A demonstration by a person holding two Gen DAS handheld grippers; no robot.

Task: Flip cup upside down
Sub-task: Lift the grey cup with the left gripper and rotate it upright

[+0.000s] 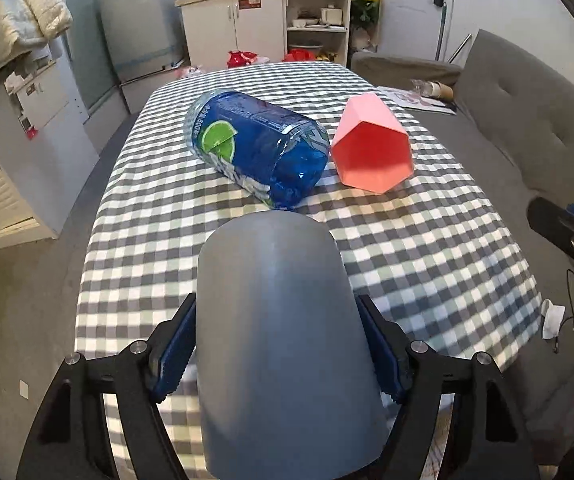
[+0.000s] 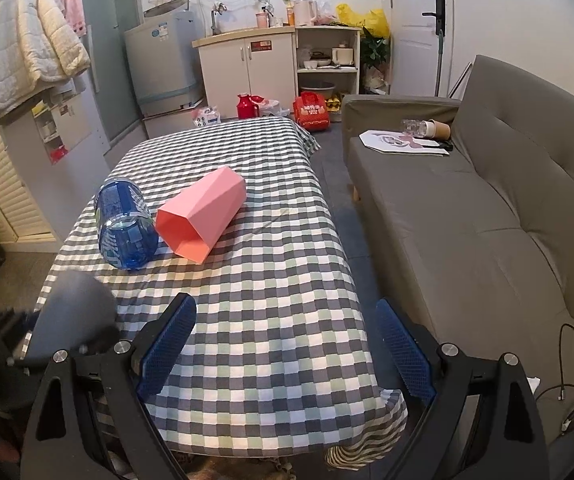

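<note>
Between the pads of the left gripper [image 1: 283, 356], clamped, the grey tapered plastic cup [image 1: 283, 320] points forward, apparently closed-end first; the right gripper [image 2: 287, 356] hangs apart, empty.

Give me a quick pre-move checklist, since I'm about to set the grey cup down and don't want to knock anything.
1. Grip on the grey cup: the left gripper has both pads against its sides. Ok.
2. Cup's orientation: closed end points away from the camera; whether it is fully upside down, cannot tell.
3. Landing spot: bare checked tablecloth ahead of the cup. Ok.
4. Nearby things: blue bottle and pink cup lie on their sides just beyond the grey cup. Not ok if you reach far.
5. Right gripper: open, empty, off to the side. Ok.
</note>
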